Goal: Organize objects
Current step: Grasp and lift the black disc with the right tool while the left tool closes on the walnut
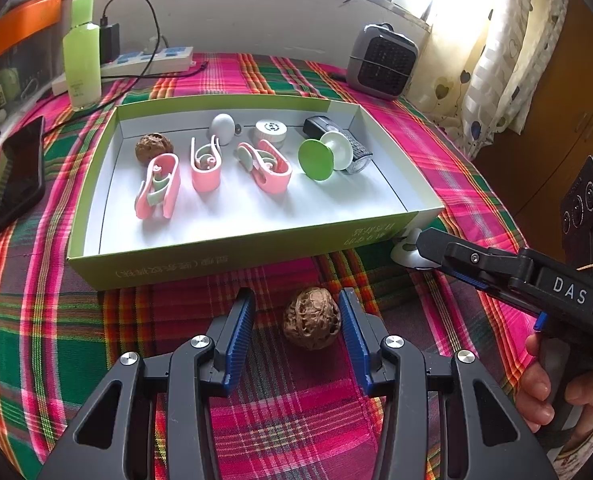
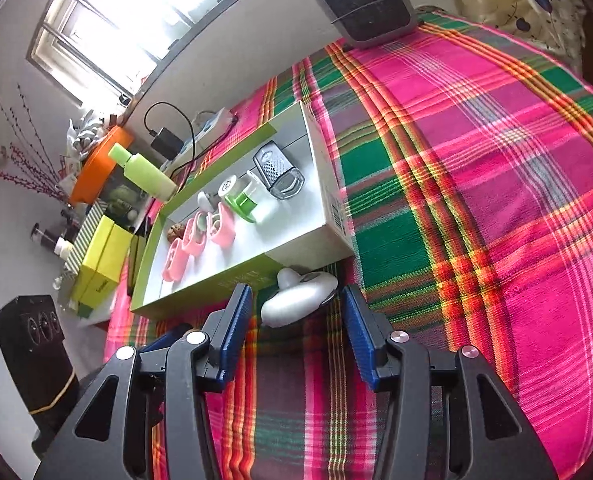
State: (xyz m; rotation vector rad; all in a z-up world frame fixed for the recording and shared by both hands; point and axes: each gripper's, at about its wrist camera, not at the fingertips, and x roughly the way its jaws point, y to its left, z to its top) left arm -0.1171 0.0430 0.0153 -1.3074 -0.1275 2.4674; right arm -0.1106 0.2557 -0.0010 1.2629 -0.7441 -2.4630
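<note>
Your left claw [image 1: 296, 320] is spread wide, and the walnut [image 1: 312, 323] lies on the plaid worktop [image 1: 56, 340] between its fingers, touching the right one. Your right claw [image 2: 296, 316] is spread around the white gadget [image 2: 298, 298], just beside the green box [image 1: 224, 258]

Right gripper [image 1: 424, 246] covers part of the white gadget [image 1: 404, 250] in left wrist view. Box [image 1: 232, 248] lettering too small to read. Black torch [image 1: 336, 136] partly behind green suction cup [image 1: 316, 160]. Phone [image 1: 16, 176] near the pic's left edge (screen dark, no detail).
</note>
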